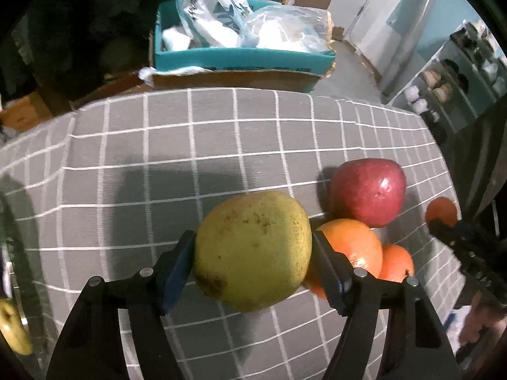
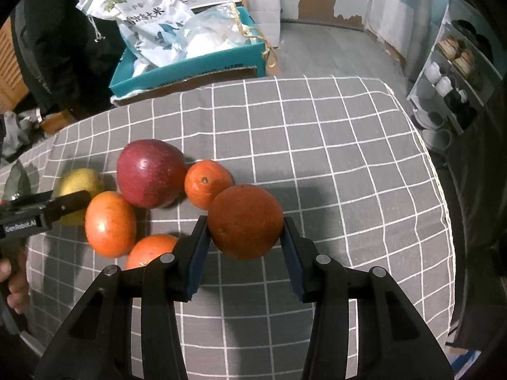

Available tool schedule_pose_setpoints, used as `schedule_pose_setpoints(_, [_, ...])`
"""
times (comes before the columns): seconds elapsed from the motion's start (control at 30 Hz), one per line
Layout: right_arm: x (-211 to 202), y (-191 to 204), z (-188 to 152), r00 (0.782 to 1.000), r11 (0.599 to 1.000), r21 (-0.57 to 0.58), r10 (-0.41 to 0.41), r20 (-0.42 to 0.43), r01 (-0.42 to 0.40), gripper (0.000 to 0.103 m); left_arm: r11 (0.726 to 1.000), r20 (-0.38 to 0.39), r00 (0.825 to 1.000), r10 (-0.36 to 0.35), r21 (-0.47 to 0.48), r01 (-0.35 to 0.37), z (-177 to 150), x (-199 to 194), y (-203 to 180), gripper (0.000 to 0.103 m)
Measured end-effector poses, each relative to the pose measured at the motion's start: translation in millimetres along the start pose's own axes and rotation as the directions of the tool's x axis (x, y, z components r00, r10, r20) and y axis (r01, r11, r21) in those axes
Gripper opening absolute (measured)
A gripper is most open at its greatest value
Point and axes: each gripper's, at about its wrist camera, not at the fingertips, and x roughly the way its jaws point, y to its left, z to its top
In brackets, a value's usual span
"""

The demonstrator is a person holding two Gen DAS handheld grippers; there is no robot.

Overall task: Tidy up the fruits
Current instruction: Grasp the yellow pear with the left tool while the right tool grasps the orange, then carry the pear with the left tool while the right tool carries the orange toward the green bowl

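My left gripper (image 1: 253,240) is shut on a yellow-green pear (image 1: 253,250), its blue pads pressing both sides. Right of the pear on the grey checked tablecloth (image 1: 142,164) sit a red apple (image 1: 369,191) and two oranges (image 1: 351,247) (image 1: 397,262). My right gripper (image 2: 244,224) is shut on a large dark orange (image 2: 245,218). In the right wrist view the apple (image 2: 150,172), a small tangerine (image 2: 207,183) and two oranges (image 2: 109,223) (image 2: 150,250) cluster to the left. The pear (image 2: 79,180) shows there behind a left finger (image 2: 66,204).
A teal cardboard box (image 2: 190,66) with white bags stands beyond the table's far edge. Shelves (image 2: 456,72) with jars line the right wall. A yellow fruit (image 1: 12,329) lies at the far left edge. A person's hand (image 2: 16,281) holds the left gripper.
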Motion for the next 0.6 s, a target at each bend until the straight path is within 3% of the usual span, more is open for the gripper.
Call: schedule_pose_setpoints(0.6, [-41.9, 25.0, 13.3, 0.994, 1.000, -0.024, -0.015, 0.104, 0.018, 0.044, 0.996, 0.143, 0.986, 0.085, 0.029, -0.090, -6.5, -60.8, 8.7, 0.074])
